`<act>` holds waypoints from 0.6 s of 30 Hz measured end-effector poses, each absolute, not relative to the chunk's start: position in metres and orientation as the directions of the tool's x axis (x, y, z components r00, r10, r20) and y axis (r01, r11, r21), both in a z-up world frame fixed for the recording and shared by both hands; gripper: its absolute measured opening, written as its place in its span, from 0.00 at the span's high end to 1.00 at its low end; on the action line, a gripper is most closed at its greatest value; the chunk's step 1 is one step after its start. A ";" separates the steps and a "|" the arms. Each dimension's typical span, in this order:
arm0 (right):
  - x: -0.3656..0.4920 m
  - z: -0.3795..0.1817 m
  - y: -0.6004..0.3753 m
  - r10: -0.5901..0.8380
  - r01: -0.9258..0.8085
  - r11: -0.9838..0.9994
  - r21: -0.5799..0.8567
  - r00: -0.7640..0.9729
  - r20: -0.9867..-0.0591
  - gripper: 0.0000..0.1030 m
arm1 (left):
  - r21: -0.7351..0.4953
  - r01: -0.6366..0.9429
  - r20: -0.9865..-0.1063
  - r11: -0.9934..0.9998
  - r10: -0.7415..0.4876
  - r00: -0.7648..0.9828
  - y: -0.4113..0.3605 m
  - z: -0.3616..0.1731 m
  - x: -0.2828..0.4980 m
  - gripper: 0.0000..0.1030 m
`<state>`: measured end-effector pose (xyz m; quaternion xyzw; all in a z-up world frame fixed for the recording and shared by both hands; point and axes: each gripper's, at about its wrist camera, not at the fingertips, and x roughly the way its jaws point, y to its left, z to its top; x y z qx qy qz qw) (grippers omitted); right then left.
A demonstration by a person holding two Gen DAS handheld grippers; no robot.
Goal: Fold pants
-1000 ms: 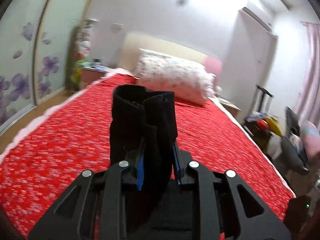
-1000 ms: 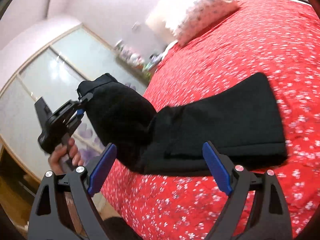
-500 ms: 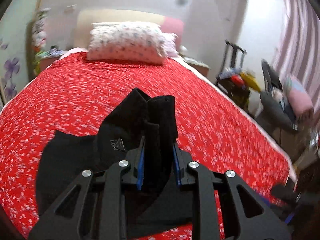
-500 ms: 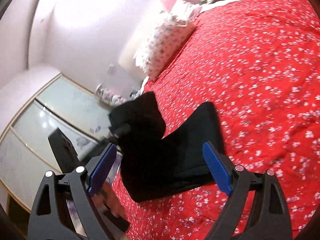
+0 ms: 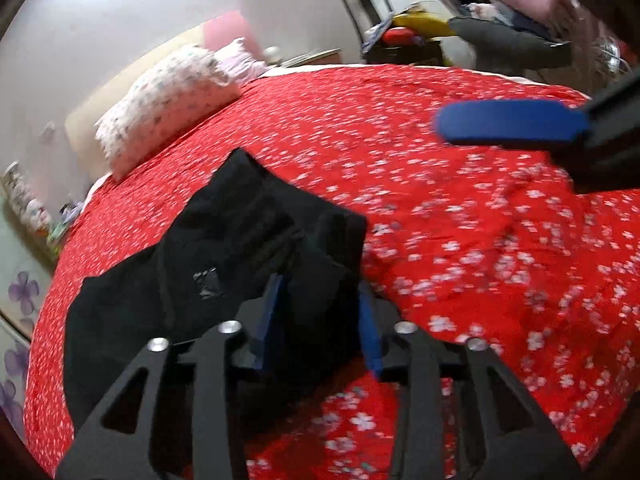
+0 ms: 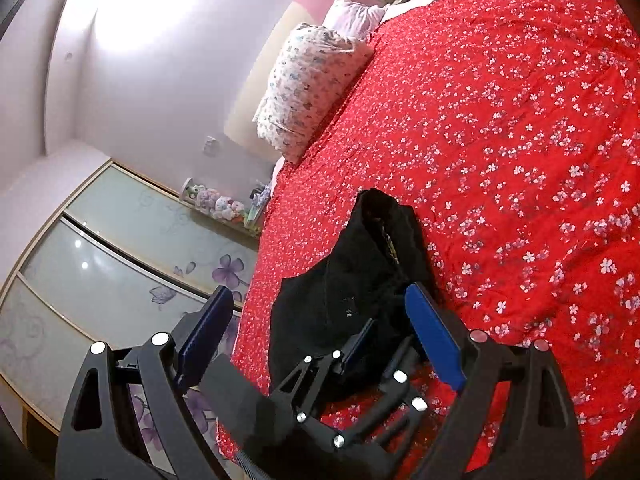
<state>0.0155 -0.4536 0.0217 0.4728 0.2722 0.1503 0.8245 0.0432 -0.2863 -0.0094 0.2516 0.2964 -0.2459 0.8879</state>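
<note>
Black pants [image 5: 200, 272] lie bunched on the red flowered bedspread [image 5: 460, 208]. My left gripper [image 5: 320, 312] is shut on a thick fold of the pants and holds it low over the bed; it also shows in the right wrist view [image 6: 368, 344]. My right gripper [image 6: 320, 320] is open and empty, hovering just above the left gripper and the pants [image 6: 352, 280]. One of its blue pads [image 5: 508, 124] shows at the right of the left wrist view.
A flowered pillow [image 5: 168, 100] and a pink one lie at the head of the bed. Sliding wardrobe doors [image 6: 100, 260] with purple flowers stand beside the bed. A chair and piled clothes [image 5: 500, 24] stand past the far bedside.
My left gripper has carried the held fold down and across onto the rest of the pants on the bed. My right gripper has stayed open and moved in close over the left one.
</note>
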 end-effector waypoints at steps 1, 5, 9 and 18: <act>0.017 0.021 -0.453 0.505 0.009 0.509 0.861 0.807 -0.307 0.13 | 0.283 0.590 -0.650 0.756 -0.301 0.698 -0.284 -0.007 0.042 0.51; 0.017 0.027 -0.457 0.462 -0.001 0.546 0.838 0.835 -0.300 0.13 | 0.077 0.637 -0.667 0.767 -0.436 0.604 -0.266 0.010 0.041 0.31; 0.015 0.043 -0.461 0.456 -0.099 0.580 0.808 0.862 -0.222 0.13 | -0.165 0.624 -0.580 0.764 -0.587 0.565 -0.201 0.039 0.038 0.03; 0.071 0.023 -0.384 0.707 -0.238 0.508 0.828 0.664 -0.243 0.13 | -0.498 0.239 -0.556 0.834 -0.518 0.650 -0.041 0.020 0.118 0.02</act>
